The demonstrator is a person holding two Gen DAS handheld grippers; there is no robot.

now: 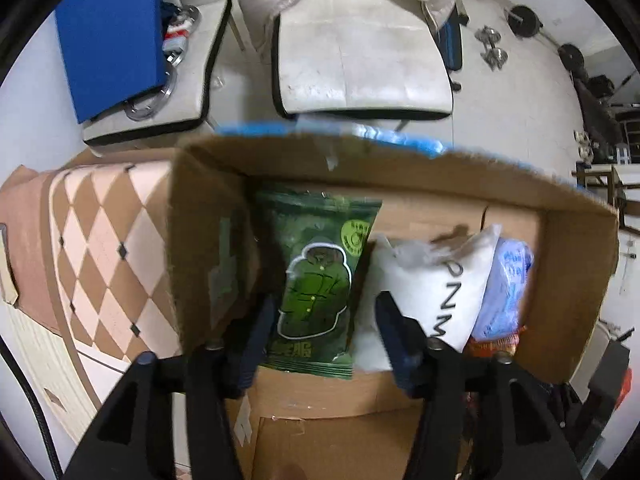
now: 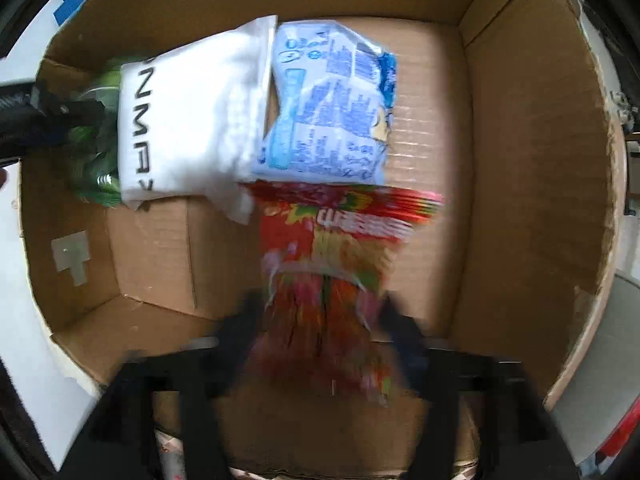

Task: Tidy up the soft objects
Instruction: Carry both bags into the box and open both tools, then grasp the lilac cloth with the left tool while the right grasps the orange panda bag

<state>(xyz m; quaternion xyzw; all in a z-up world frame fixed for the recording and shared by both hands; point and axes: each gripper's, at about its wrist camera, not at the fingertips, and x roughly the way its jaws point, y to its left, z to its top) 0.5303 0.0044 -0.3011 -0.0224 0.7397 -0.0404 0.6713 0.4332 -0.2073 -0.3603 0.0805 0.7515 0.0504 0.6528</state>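
A cardboard box (image 1: pixel 192 240) holds soft packets. In the left wrist view a green packet (image 1: pixel 320 280) with a cartoon coat lies between the fingers of my open left gripper (image 1: pixel 324 320), next to a white pouch (image 1: pixel 436 284) and a pale blue packet (image 1: pixel 506 288). In the right wrist view my right gripper (image 2: pixel 320 320) has its jaws apart around the blurred lower end of a red snack packet (image 2: pixel 332 248) lying on the box floor (image 2: pixel 424 120). The white pouch (image 2: pixel 184 120), blue packet (image 2: pixel 332 104) and green packet (image 2: pixel 96 168) lie beyond. My left gripper (image 2: pixel 60 116) shows at the left.
The box walls (image 2: pixel 540 160) rise on all sides. Outside, a white cushioned chair (image 1: pixel 360 52), a blue board (image 1: pixel 112 32) and a checkered brown cloth (image 1: pixel 100 240) are near. Dumbbells (image 1: pixel 492 48) lie on the floor far right.
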